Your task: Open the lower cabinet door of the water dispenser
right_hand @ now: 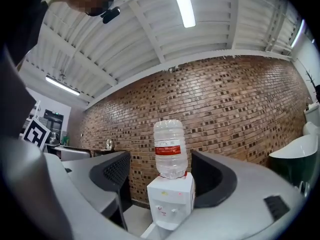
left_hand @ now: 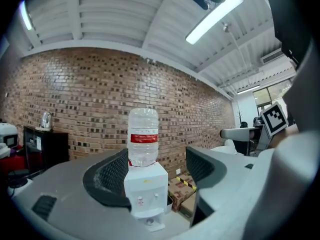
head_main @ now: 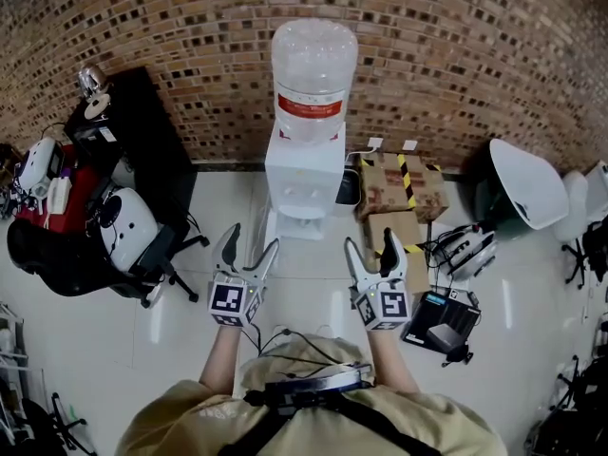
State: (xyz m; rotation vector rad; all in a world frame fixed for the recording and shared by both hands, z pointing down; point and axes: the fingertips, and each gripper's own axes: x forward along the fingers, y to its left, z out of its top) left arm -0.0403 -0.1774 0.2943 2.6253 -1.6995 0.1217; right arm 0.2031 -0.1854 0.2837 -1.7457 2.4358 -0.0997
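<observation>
The white water dispenser [head_main: 304, 174] stands against the brick wall with a clear bottle [head_main: 313, 69] on top. In the head view both grippers hang level in front of it, short of touching it. My left gripper [head_main: 251, 241] is open and empty. My right gripper [head_main: 371, 243] is open and empty too. In each gripper view the dispenser [left_hand: 145, 186] [right_hand: 172, 199] shows between the spread jaws, some way off, and its lower cabinet is hidden behind them. A narrow white panel [head_main: 269, 226] juts out at the dispenser's lower left; I cannot tell whether it is the door.
Taped cardboard boxes [head_main: 399, 190] sit right of the dispenser. A black cabinet [head_main: 142, 131] and a black chair with white devices on it [head_main: 123, 234] are on the left. A white seat shell [head_main: 524, 183] and cabled gear [head_main: 446, 316] lie to the right.
</observation>
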